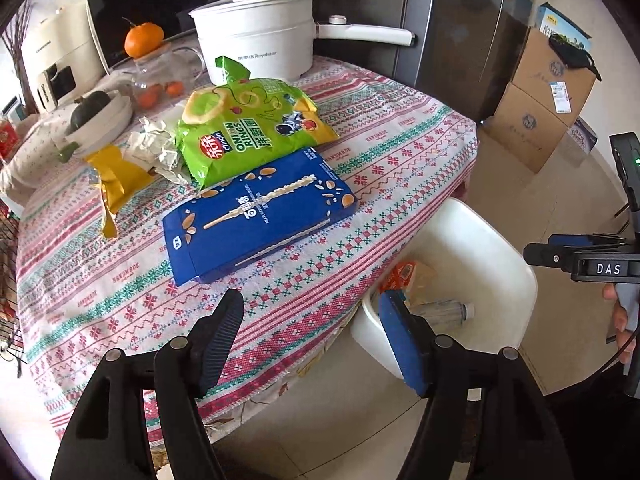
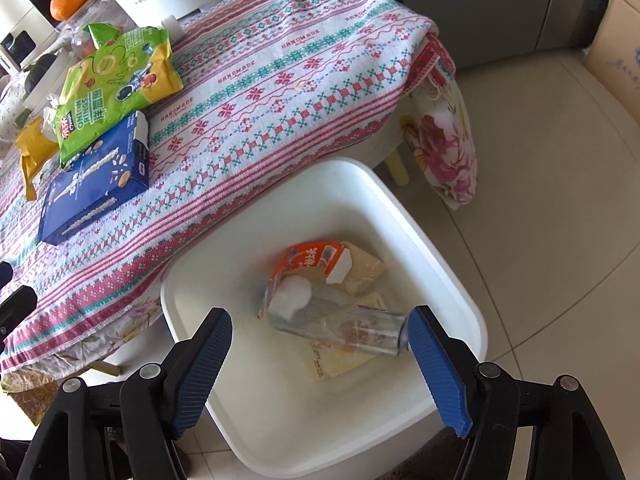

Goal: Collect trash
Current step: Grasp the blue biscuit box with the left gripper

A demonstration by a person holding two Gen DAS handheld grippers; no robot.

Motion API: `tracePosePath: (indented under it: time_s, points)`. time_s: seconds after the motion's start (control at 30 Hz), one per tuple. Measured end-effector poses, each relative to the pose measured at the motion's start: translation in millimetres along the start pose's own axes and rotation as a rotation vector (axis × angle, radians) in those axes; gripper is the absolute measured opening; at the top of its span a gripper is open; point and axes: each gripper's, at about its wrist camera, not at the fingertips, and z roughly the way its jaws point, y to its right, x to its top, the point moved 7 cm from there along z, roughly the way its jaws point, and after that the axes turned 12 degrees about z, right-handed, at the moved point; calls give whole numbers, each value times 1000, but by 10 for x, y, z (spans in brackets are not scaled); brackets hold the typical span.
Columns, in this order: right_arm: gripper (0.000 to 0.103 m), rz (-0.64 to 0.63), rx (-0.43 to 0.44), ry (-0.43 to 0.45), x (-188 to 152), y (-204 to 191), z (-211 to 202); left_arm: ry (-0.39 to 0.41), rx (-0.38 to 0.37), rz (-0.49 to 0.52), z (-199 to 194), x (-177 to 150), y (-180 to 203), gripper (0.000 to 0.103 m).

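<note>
Beige tile floor [image 2: 540,160], patterned cloth on table [image 1: 360,152], daylit.

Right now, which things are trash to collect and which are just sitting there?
Trash job: blue box, green onion rings bag, crumpled paper, yellow wrapper, white bin.

Just sitting there: white pot, orange, cardboard boxes.

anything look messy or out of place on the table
Yes: a crumpled paper wad, a torn yellow wrapper, a green onion rings bag with its top torn open, and a blue biscuit box lie strewn on the tablecloth beside cookware and fruit.
</note>
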Motion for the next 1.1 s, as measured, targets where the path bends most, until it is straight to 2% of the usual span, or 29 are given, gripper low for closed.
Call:
tracePosePath:
  time_s: [0.1,0.37,0.47,0.6,0.67,0.77,0.83,0.9,0.97,1.03,1.1]
  points:
    - [79,-3,-3,0,8,-26,10,-8,-4,-28,-14,10,-177,73]
    - [81,-24,0,-9,93,-193,68,-86,-47,-235,252,-71,-944,73]
    - [81,-34,7,-10,141,-293,89,-121,-104,-336,478,-128,-1155,73]
    - [81,-39,25,-24,192,-446,132,-162,-209,-478,778,-217,-1257,72]
    - [81,-43,36,-31,212,-516,147,-168,-257,-540,874,-236,-1261,72]
    - [81,-58,43,-36,231,-614,164,-149,-287,-585,925,-209,-1242,69]
    - [81,-68,44,-39,238,-665,175,-137,-304,-593,947,-171,-1209,64]
    - [81,-75,45,-41,244,-700,186,-138,-310,-601,972,-144,-1191,51]
    - [81,-78,44,-43,240,-717,199,-130,-308,-617,976,-125,-1194,47]
    - [81,-79,42,-48,235,-722,215,-115,-303,-635,944,-113,-1220,39]
    - [81,-79,39,-52,219,-717,229,-102,-286,-632,890,-107,-1262,17]
